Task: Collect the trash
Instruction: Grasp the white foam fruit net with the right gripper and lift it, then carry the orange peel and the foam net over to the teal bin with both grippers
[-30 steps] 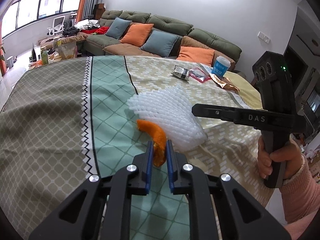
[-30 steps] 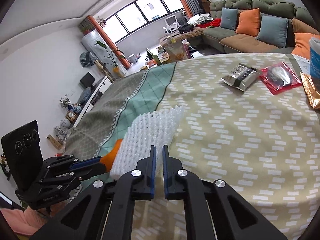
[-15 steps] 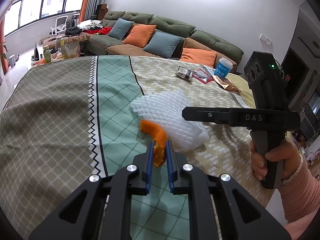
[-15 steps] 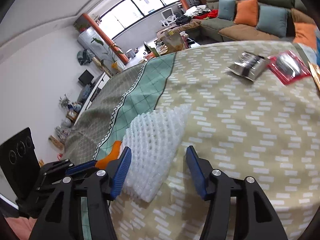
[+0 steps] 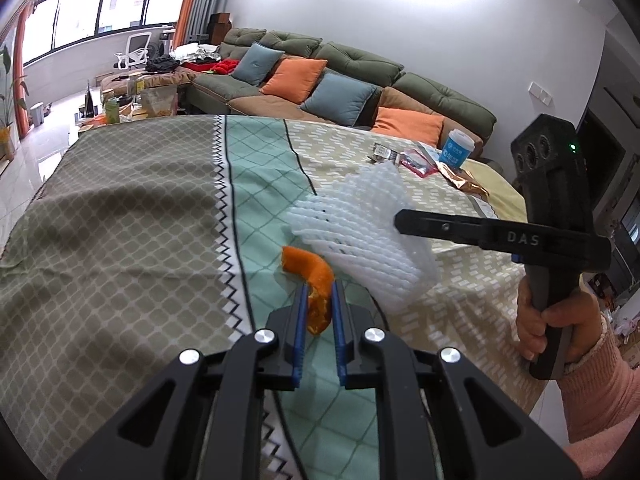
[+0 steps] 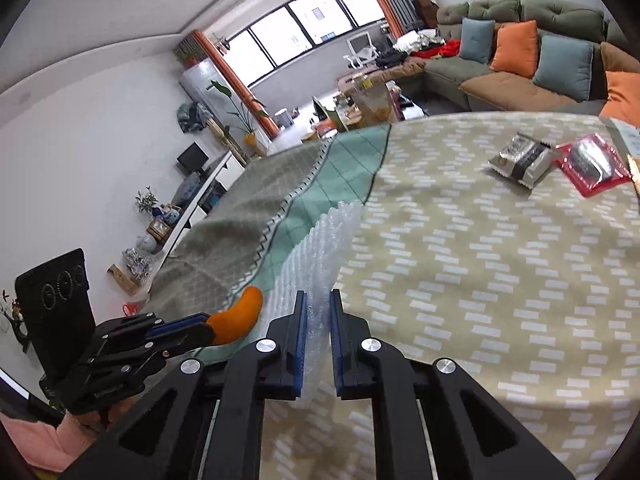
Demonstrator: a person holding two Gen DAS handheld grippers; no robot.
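Right gripper (image 6: 318, 316): its jaws are closing on the white foam net (image 6: 320, 256), which half a second ago lay between wide-spread jaws; blue pads now pinch its near edge. In the left wrist view the net (image 5: 360, 240) is tilted up off the tablecloth (image 5: 120, 208), far end raised, where it lay flat before, so the grasp looks secured.

Left gripper (image 5: 320, 312): pressed together on the orange peel (image 5: 314, 280), same pinch as a second ago; the peel's free end curls toward the net, just beside its lower edge.

Both sit on the green band of the tabletop, near its front edge.

Judgement: two pieces are now in hand, ready to carry off.

Remaining at the far right corner: silver wrapper (image 6: 520, 158), red packet (image 6: 592, 164), gold wrapper (image 5: 464, 182), paper cup (image 5: 456, 148).
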